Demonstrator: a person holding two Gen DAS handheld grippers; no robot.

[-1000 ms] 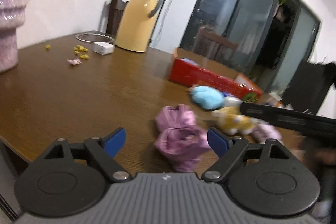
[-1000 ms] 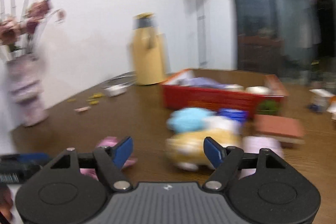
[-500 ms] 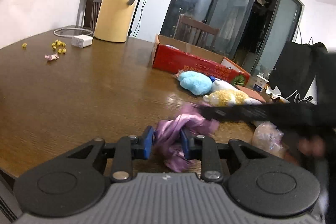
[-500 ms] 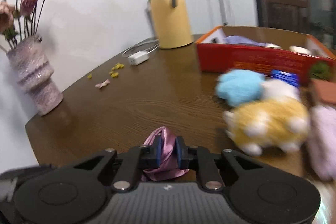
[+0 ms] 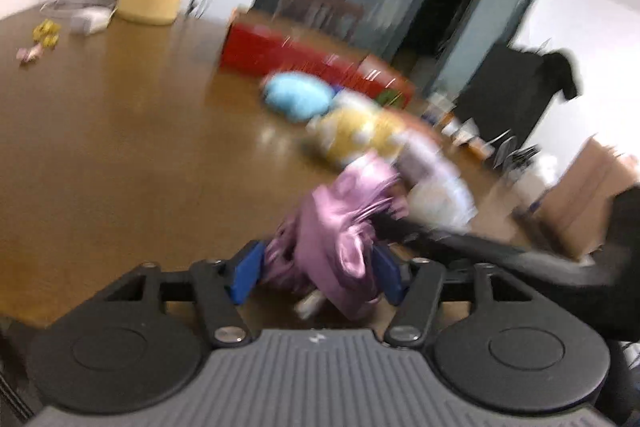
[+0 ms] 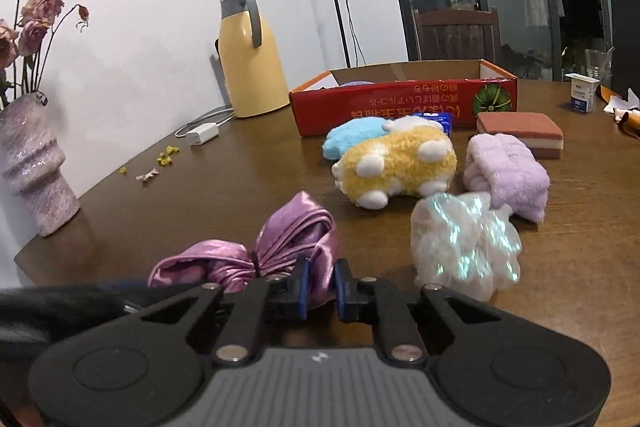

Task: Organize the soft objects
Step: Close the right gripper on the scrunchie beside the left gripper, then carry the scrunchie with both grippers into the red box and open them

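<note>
At the bottom centre of the right wrist view my right gripper has its jaws clamped on a fold of the satin cloth, which lies bunched on the desk just ahead, spreading toward the lower left of the frame. In the left wrist view, which is blurred, my left gripper sits at the bottom centre; its jaws have just been opening, and the cloth is between them, though I cannot tell whether the blue pads still press on it. The right gripper's dark body reaches in from the lower right of that frame to the cloth. Just right of the cloth in the right view lies a shiny bag, and beyond it a lilac towel. At mid-frame the yellow plush touches the blue plush behind it. A sponge lies right of those, near the red box, which stands open further back. In the upper centre is a yellow jug, with a charger and petals left of it. A vase with roses stands at the far left edge.
</note>
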